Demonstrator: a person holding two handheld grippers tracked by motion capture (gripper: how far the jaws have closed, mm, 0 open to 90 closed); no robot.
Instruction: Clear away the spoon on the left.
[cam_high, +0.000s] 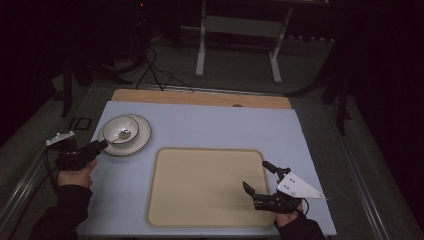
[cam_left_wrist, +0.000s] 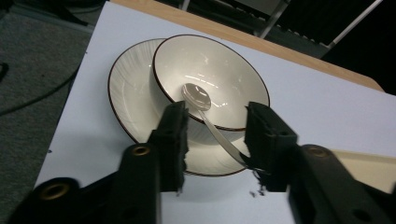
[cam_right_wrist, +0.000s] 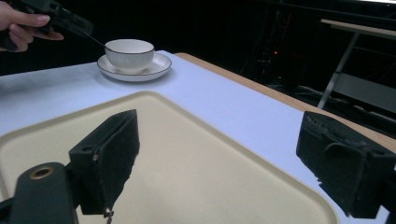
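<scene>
High view: left gripper sits at the near-left rim of the plate, tips by the spoon handle, which sticks out of the bowl toward that hand; approach looks lined up along the handle because that end is the only part free to grab. Right gripper hangs over the near-right corner of the tray, jaws spread, holding nothing, probably parked there until needed. Left gripper view: bowl stacked on plate, spoon head down in the bowl's bottom, handle leaning on the near rim and running out down-right, so the long axis goes from bowl centre toward the camera and slightly right, handle end rising off the plate. Jaws straddle the handle with a gap on the left side; handle end lies against the inner face of the right-hand jaw, no clamp yet, so not gripping, likely mid-close. Right gripper view: its jaws wide apart over bare tray, nothing between them; far off, bowl on plate near the table's back-left corner, the other hand with its gripper at the thin spoon handle, angled up and away from the bowl toward that hand.
</scene>
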